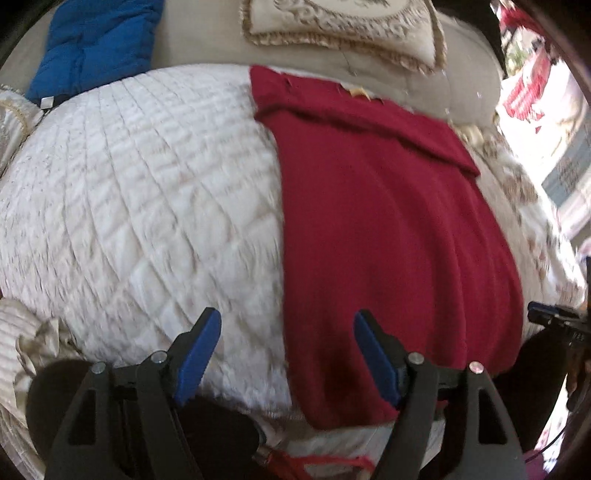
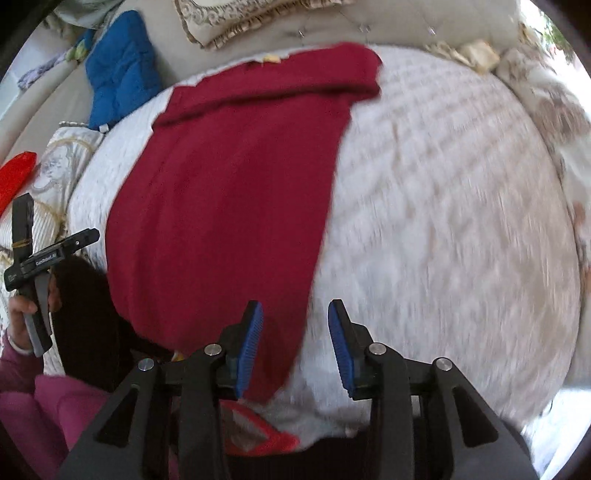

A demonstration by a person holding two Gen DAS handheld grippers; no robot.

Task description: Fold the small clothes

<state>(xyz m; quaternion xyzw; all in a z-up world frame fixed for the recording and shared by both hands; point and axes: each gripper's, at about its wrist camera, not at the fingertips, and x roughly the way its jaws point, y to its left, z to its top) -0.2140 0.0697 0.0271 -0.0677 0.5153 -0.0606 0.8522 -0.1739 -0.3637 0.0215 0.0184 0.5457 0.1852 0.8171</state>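
Knit fabric fills the left wrist view: a dark red garment (image 1: 388, 229), soft and finely ribbed, lies flat in a long band on a white quilted cushion (image 1: 140, 206) stitched in a diamond grid. Its far end is turned over into a thick rolled edge, where a small yellow tag peeks out. The left gripper (image 1: 286, 350) hovers above the garment's near left edge, its jaws wide apart with nothing between them; the blue ribbed pads (image 1: 197, 360) sit on black angular arms. Behind the cushion stand a puffy blue padded item (image 1: 96, 40) and a cream pillow (image 1: 343, 29) with an ornate brown scroll pattern and fringed border.

In the right wrist view the same dark red garment (image 2: 229, 199) runs from the far rolled end down toward the camera, its near right corner lying just below the right gripper (image 2: 295, 343). Those jaws stand narrowly apart, gripping nothing, the fabric edge showing between the pads. The white quilted cushion (image 2: 443, 221) looks blurred here. At the left edge, a hand (image 2: 22, 314) in a magenta sleeve (image 2: 44, 402) grips the other tool's black handle.
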